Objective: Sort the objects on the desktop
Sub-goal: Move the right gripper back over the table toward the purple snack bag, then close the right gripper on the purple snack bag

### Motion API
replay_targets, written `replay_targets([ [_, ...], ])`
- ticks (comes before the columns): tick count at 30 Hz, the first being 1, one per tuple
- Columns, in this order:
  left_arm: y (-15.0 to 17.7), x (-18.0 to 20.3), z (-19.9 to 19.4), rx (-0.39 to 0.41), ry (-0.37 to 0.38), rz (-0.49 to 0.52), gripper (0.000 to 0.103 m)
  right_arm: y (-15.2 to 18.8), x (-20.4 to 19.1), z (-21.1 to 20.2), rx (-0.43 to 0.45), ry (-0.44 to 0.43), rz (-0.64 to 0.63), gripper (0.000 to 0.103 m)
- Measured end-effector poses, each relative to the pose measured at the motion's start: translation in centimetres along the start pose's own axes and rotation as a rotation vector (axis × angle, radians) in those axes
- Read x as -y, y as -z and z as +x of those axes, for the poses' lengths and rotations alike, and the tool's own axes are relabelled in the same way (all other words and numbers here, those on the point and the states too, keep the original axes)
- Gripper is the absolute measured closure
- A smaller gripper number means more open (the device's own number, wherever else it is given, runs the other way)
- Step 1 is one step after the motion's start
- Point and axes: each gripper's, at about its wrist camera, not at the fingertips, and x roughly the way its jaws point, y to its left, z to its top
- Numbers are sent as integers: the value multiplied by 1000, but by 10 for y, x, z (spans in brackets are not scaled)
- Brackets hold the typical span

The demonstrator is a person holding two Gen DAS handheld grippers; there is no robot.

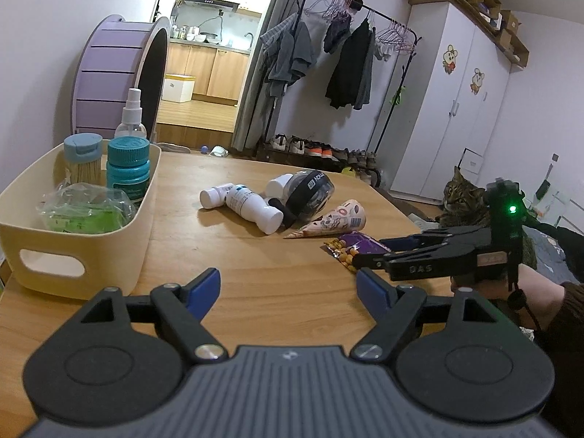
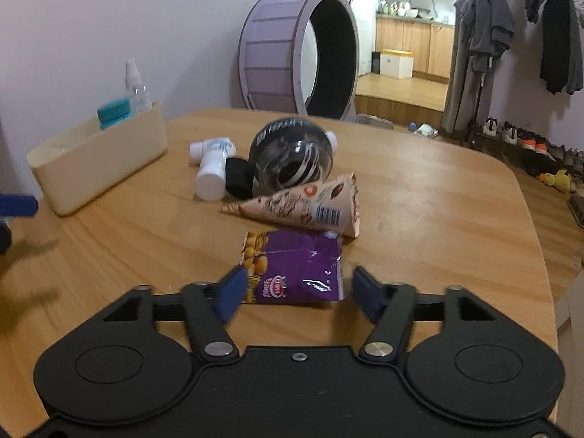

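On the wooden counter (image 2: 419, 197), right gripper (image 2: 294, 290) half-open, straddling flat purple foil snack packet (image 2: 292, 266), pads not yet gripping; thin foil may slip or crumple.

Purple snack packet (image 2: 292, 270) with yellow nuts, cream bin (image 1: 76, 226), teal-capped bottle (image 1: 127, 168), pale patterned cone (image 2: 310, 208), blue-padded gripper (image 2: 294, 288).

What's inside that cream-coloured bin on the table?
In the cream bin stand a teal-capped bottle, a blue-lidded jar of toothpicks and a clear spray bottle, with a clear plastic packet in front. Anything beneath the packet is hidden.
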Motion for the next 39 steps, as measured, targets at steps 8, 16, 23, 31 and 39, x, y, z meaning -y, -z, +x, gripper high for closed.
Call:
replay_targets([
  [8,-1,0,-3,6,-4,-5,22,1,1,-17,32,-40,-3,76],
  [16,-3,-2,-6,17,-7,-9,22,-6,1,-44,121,-100,43,81],
  [23,-4,-9,-16,46,-18,-21,22,-19,-4,-54,165,-193,102,102],
  [31,-5,-21,-28,63,-28,-44,22,-20,-18,-46,148,-182,76,102],
  [39,-6,-19,-28,68,-23,-33,22,-25,-39,-54,187,-227,36,102],
])
